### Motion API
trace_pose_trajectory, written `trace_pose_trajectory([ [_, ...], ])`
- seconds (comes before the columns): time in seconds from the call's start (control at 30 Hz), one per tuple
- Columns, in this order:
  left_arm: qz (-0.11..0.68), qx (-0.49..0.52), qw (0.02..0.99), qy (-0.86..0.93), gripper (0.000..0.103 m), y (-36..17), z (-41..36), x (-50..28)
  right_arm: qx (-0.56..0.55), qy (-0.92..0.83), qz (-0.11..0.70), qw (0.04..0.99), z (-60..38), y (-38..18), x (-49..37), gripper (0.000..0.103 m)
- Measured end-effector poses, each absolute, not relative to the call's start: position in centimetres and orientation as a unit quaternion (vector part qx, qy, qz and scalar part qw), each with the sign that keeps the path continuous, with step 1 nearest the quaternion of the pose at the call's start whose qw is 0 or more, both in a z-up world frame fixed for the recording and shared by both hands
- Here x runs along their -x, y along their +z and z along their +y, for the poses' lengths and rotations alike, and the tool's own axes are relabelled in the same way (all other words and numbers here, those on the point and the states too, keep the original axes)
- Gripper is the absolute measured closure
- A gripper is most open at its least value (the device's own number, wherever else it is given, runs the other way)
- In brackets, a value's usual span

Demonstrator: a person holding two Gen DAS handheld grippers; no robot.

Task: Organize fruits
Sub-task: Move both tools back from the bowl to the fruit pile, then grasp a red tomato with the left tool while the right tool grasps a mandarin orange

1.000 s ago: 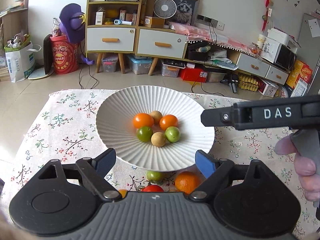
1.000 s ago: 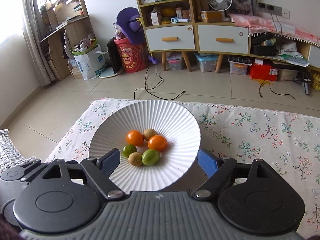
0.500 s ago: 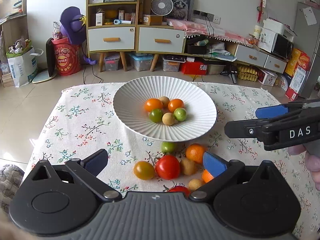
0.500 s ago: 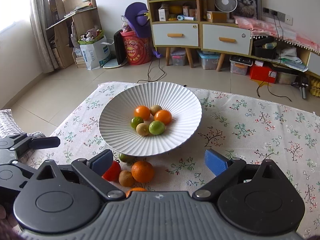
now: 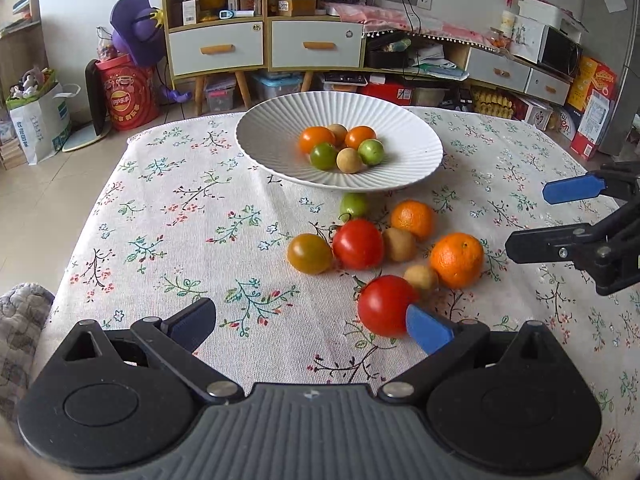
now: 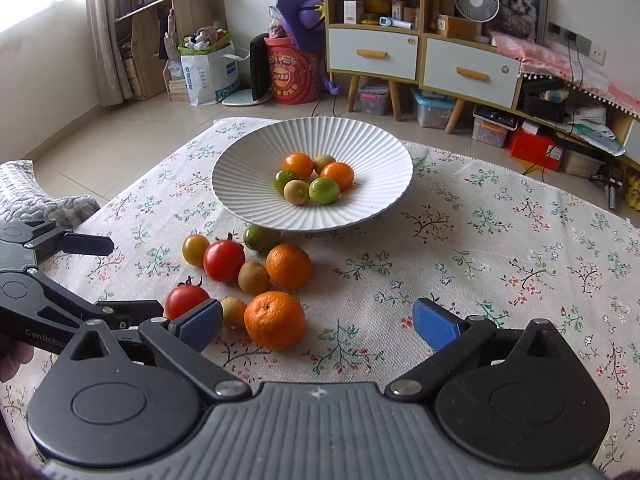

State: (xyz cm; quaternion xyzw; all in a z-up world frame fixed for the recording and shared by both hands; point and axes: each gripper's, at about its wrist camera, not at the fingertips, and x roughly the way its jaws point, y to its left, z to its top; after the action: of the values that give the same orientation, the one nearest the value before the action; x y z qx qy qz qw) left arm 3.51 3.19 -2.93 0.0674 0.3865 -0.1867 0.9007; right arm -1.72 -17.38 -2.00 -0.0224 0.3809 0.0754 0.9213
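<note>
A white ribbed bowl [image 5: 280,128] [image 6: 248,164] on the floral tablecloth holds several small orange, green and tan fruits [image 5: 325,155]. In front of it lie loose fruits: two red tomatoes [image 5: 384,310] [image 5: 357,243], two oranges [image 5: 457,259] [image 5: 412,218], a yellow-orange tomato [image 5: 309,253], a green one [image 5: 353,205] and small tan ones. My left gripper [image 5: 310,326] is open and empty, its right pad next to the near red tomato. My right gripper [image 6: 318,320] is open and empty, with the near orange [image 6: 274,319] between its pads.
The floral tablecloth [image 5: 168,216] covers the table. A grey knitted cushion [image 6: 32,196] lies off the table's left edge. Cabinets, boxes and clutter stand on the floor beyond the far edge. The right gripper shows in the left wrist view [image 5: 576,212].
Both grippers have pulled back from the bowl toward the near side of the table. The loose fruits in front of the bowl have come into full view. Both stay open.
</note>
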Motion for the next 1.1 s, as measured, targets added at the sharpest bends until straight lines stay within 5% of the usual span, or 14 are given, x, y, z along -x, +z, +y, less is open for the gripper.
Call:
trace_pose_trajectory([
  [1.1,0.393,-0.112,0.885,-0.224,0.008,-5.3,-0.7,-3.0,0.070,0.075,0.420,0.902,-17.4,-4.9,2.1,0.002],
])
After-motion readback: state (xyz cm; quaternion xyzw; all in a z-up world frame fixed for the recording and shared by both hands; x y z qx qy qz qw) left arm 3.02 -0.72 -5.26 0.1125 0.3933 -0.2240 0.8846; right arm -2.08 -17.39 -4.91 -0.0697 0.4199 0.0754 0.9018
